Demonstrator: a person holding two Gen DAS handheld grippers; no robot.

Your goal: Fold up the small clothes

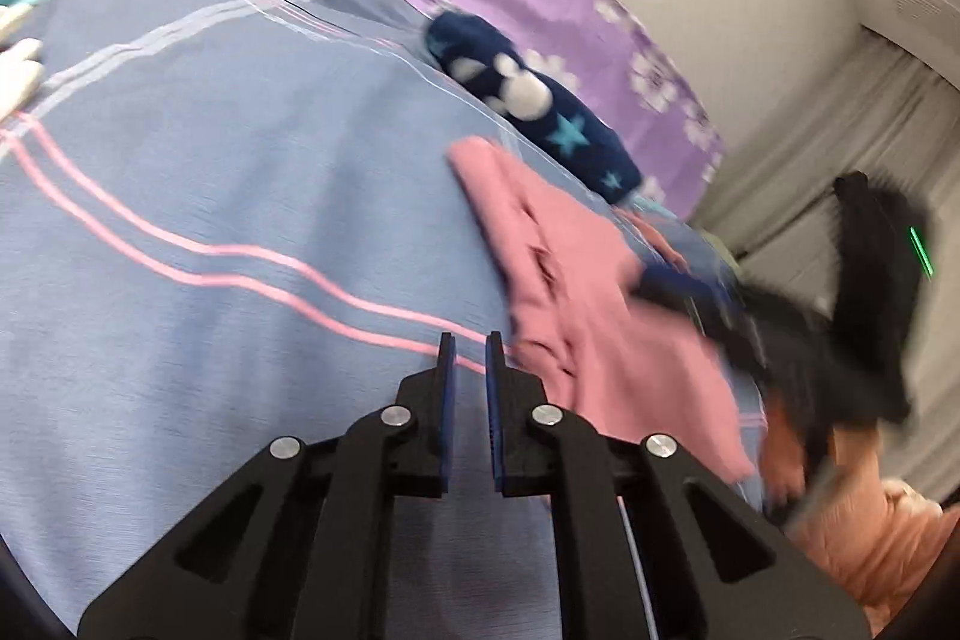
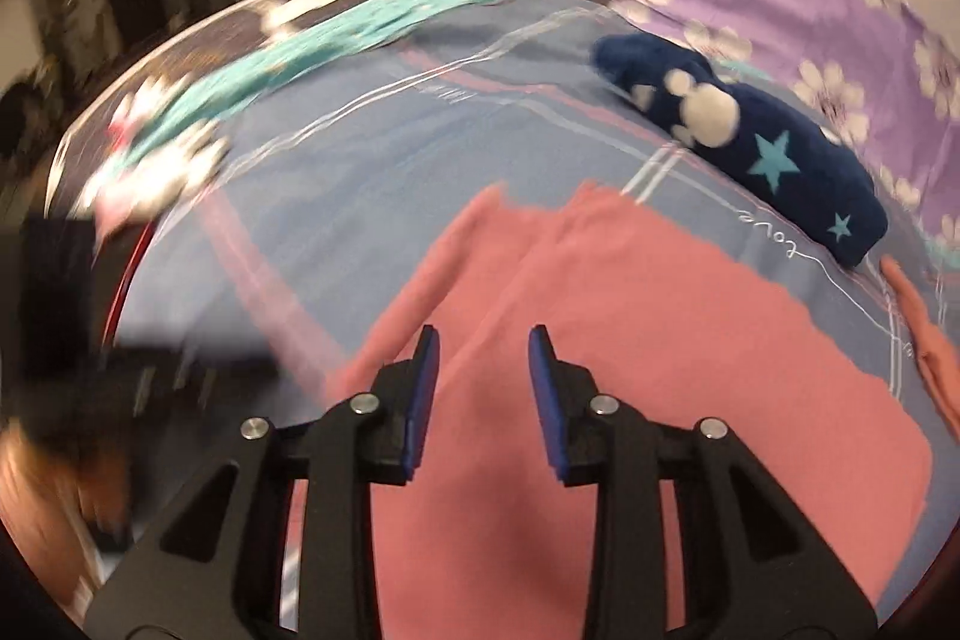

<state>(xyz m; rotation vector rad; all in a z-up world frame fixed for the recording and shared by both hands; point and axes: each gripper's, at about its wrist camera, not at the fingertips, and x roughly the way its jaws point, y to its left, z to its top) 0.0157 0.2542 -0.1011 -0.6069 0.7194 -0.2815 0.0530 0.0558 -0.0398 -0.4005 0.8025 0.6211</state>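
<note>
My left tongs [image 1: 470, 340] hang over the blue striped bedsheet [image 1: 210, 172], fingers nearly pressed together with only a thin slit and nothing between them; my right tongs [image 2: 483, 337] stand spread and empty above the pink garment [image 2: 630, 370], which lies flat on the bed's near right part; a rolled navy cloth with stars [image 2: 750, 148] lies just beyond it, against the purple flowered fabric [image 2: 840, 16]; a teal cloth [image 2: 372, 22] lies far left.
</note>
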